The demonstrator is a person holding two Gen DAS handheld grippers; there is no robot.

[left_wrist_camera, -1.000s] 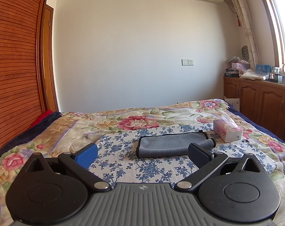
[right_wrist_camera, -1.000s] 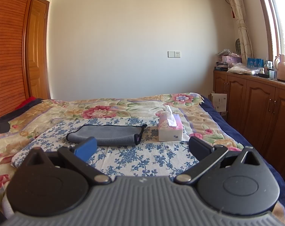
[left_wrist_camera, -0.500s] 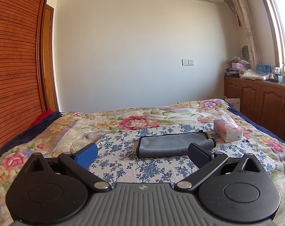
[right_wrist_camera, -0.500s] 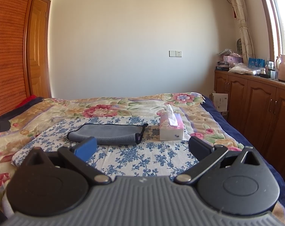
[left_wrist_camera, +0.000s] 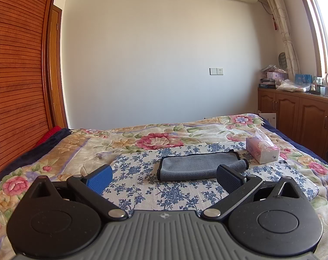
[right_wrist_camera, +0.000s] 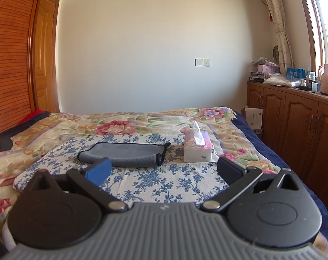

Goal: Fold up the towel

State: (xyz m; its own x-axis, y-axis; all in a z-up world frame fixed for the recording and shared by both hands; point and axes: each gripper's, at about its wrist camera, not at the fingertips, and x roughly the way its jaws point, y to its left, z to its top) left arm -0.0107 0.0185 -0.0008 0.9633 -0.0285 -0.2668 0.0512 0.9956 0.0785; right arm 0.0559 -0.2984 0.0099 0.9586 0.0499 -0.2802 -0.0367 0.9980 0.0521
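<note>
A grey towel [left_wrist_camera: 196, 165] with dark edging lies folded on the blue-flowered cloth [left_wrist_camera: 174, 192] on the bed; it also shows in the right wrist view [right_wrist_camera: 127, 152]. My left gripper [left_wrist_camera: 164, 178] is open and empty, held back from the towel's near edge. My right gripper [right_wrist_camera: 162, 171] is open and empty, also short of the towel, which lies ahead and to its left.
A pink tissue box [right_wrist_camera: 197, 149] stands just right of the towel. A wooden wardrobe [left_wrist_camera: 16, 75] is on the left, wooden cabinets [right_wrist_camera: 294, 125] on the right, a white wall ahead. The floral quilt [left_wrist_camera: 155, 138] covers the bed.
The right wrist view has shifted slightly, with the towel and tissue box drifting a little right. The left gripper has not visibly moved.
</note>
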